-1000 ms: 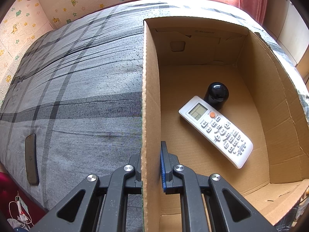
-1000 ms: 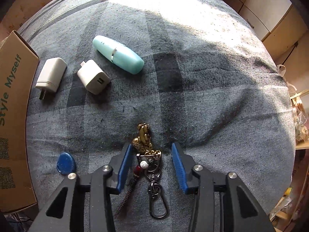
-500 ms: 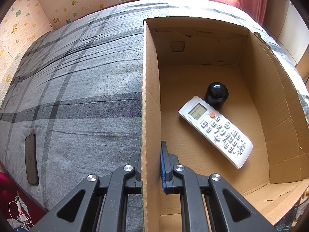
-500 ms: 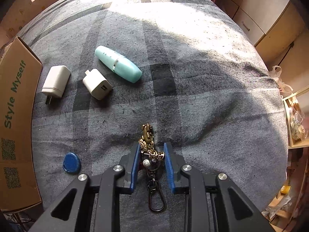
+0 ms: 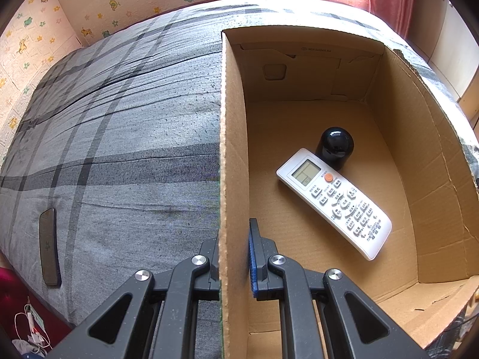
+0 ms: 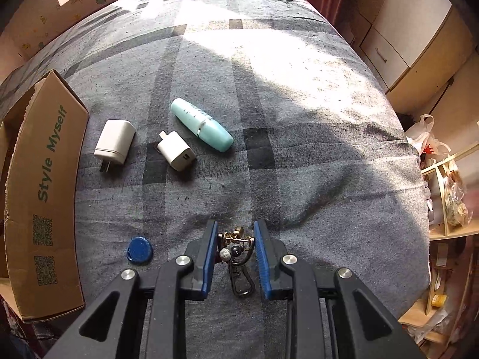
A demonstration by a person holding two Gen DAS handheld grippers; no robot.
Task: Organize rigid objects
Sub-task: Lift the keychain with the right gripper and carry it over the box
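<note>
A: Report the left gripper.

B: Its fingers are clenched on the near part of the left wall of the cardboard box, one finger outside and one inside. The box stands open-topped on the bed.

A: Box contents?

B: A white remote control lies flat on the box floor. A black rounded object stands at the remote's display end, touching or just beside it; which one cannot be told.

A: Report the right gripper.

B: Its fingers are clamped on a keychain with gold fittings, a small pale bead and a dark clasp. The clasp hangs between the fingers, toward the camera.

A: Items left on the bed?

B: A blue round tag lies just left of the right gripper. Farther toward the middle of the bed lie three items in a row: a white plug adapter nearest the box, a white USB charger cube and a mint-green oval case. The box wall sits at the bed's left side.
</note>
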